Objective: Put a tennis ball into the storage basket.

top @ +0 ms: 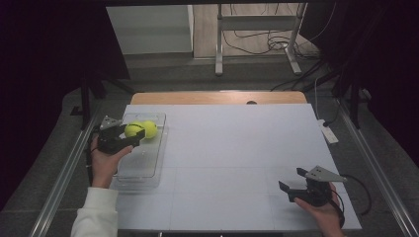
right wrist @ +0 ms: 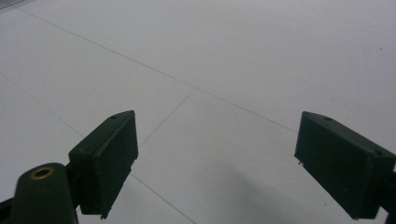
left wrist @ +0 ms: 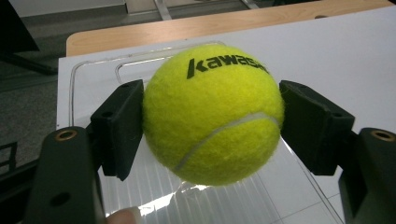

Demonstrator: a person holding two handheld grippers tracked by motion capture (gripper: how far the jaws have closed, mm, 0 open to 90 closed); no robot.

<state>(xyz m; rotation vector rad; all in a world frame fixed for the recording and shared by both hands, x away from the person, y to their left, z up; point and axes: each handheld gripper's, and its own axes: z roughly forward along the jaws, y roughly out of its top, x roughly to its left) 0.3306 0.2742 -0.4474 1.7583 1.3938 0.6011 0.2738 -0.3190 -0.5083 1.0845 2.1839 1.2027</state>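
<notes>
A yellow tennis ball (left wrist: pixel 212 116) with black lettering sits squeezed between both pads of my left gripper (top: pixel 130 133), which is shut on it. The ball hangs over the far end of a clear plastic tray (top: pixel 141 168) at the table's left side. In the high view a second yellow tennis ball (top: pixel 150 128) shows just to the right of the held one, over the same end of the tray. My right gripper (top: pixel 290 179) rests near the front right of the white table top (top: pixel 237 148), its jaws wide open with nothing between them (right wrist: pixel 215 158).
A white power strip (top: pixel 328 132) lies at the table's right edge. A strip of wooden table edge (top: pixel 217 97) runs along the far side. Metal stand legs (top: pixel 219 59) and cables are on the floor beyond.
</notes>
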